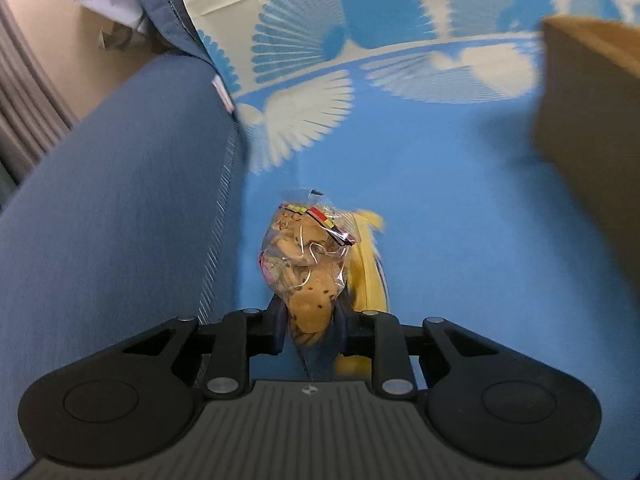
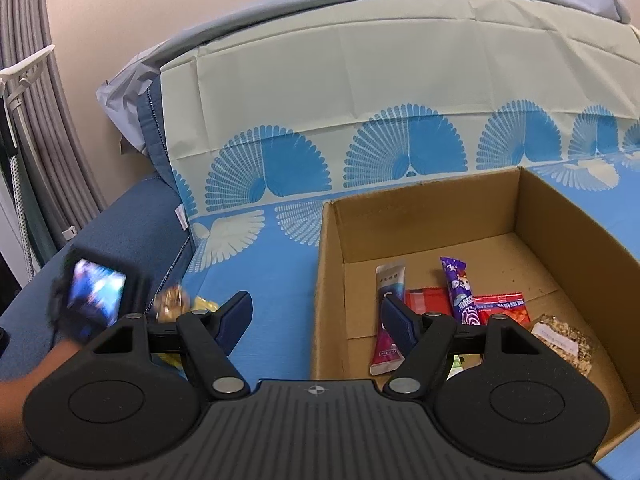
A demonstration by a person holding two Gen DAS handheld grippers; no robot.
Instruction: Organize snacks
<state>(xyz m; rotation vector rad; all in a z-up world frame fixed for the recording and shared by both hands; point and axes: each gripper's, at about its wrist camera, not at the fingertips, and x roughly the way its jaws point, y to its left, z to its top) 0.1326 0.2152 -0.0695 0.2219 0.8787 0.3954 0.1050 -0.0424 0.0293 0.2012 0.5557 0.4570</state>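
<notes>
My left gripper (image 1: 308, 320) is shut on a clear bag of cookies (image 1: 306, 264), held above the blue patterned cloth (image 1: 460, 240). A yellow snack packet (image 1: 370, 268) lies on the cloth just right of the bag. The cardboard box (image 1: 592, 128) stands to the right. In the right wrist view my right gripper (image 2: 316, 316) is open and empty, over the left wall of the box (image 2: 326, 280). The box holds several snack packets, among them a purple one (image 2: 460, 292) and a red one (image 2: 500, 306). The left gripper with the cookie bag (image 2: 172, 302) is blurred at the left.
A blue sofa armrest (image 1: 120, 200) rises at the left. The patterned cloth covers the seat and backrest (image 2: 360, 100). A grey hose bundle (image 2: 36, 140) hangs by the wall at far left. A granola bar (image 2: 568, 344) lies in the box's right part.
</notes>
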